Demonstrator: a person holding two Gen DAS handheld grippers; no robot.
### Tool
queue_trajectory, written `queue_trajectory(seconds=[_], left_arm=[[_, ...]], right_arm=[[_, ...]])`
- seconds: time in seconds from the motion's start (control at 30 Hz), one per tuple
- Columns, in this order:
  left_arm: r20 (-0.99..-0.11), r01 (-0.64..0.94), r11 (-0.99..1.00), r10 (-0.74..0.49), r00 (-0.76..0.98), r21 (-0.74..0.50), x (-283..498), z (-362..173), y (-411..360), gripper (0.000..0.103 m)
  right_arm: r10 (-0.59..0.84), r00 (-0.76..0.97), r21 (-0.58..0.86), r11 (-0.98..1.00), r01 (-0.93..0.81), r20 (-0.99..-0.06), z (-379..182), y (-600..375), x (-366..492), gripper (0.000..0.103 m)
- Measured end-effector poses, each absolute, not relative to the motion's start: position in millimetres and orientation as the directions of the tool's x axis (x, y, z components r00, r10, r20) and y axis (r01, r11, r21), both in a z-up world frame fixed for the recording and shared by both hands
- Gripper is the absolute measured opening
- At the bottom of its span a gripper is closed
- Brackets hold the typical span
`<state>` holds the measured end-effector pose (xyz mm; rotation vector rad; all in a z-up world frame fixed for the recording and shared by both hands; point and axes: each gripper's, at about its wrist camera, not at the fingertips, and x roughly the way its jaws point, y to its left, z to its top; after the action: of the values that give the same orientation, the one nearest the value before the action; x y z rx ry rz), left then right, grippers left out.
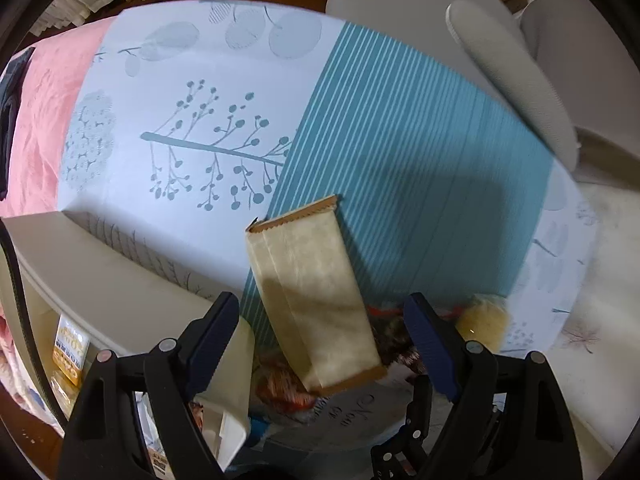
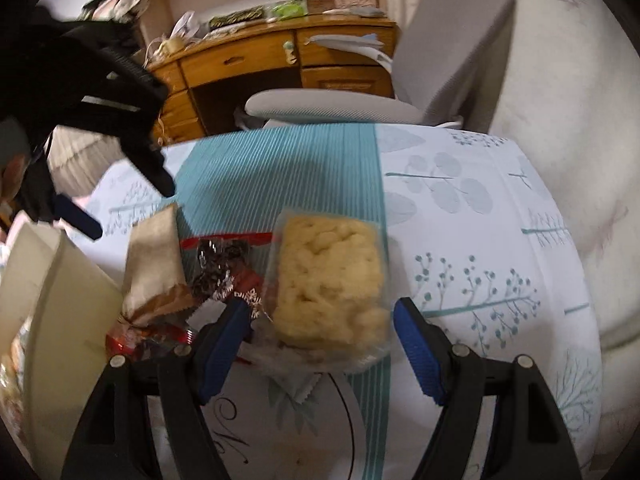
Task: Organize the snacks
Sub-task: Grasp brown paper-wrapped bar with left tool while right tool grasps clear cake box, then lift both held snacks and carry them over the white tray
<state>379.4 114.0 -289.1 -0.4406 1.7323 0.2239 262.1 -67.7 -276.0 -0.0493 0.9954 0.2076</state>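
A beige kraft-paper snack pouch lies on the patterned bed sheet. My left gripper hangs open over it, with a finger on either side and neither pad touching. Beside the pouch sit a clear bag of dark wrapped candies and a clear bag of yellow puffed snacks. In the right wrist view my right gripper is open around the puffed-snack bag, its pads just clear of the bag. The candy bag, the kraft pouch and my left gripper show to the left.
A white storage bin holding an orange packet stands at the left of the bed; its wall is close to the pouch. A pink blanket lies beyond. A grey chair and a cluttered wooden desk stand past the bed's edge.
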Motion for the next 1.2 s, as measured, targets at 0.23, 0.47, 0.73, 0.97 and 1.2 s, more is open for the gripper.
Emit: queue_trajectory(seconds=[0.23,0.47,0.73,0.97,1.2], left_arm=[[-0.977,-0.372,0.928,-0.09,-0.192,-0.012,388.4,-303.6,100.8,0.084],[-0.974,-0.377,0.926,-0.088,-0.207,-0.004,390.1,-314.7,90.1,0.079],[-0.975,-0.422,0.906,-0.109,-0.194,-0.017,391.4,-324.5,96.6,0.06],[-0.979,-0.439,0.897,-0.129,-0.16,-0.047,392.3,-319.6,107.5,0.058],[-0.978,-0.437,0.889,-0.191,-0.086,-0.135,383.1,-302.7,113.4,0.056]], right_arm=[[0.144,0.535,0.048,0.981,-0.191,-0.832,-285.2,-66.4,267.9,0.076],[0.15,0.551,0.057,0.982,-0.182,-0.821,-285.9,-65.6,268.4,0.075],[0.156,0.544,0.054,0.979,-0.198,-0.824,-283.9,-64.9,266.4,0.06],[0.17,0.517,0.068,0.975,-0.211,-0.839,-280.2,-66.3,264.3,0.056],[0.189,0.492,0.095,0.973,-0.21,-0.85,-270.9,-71.3,254.6,0.056]])
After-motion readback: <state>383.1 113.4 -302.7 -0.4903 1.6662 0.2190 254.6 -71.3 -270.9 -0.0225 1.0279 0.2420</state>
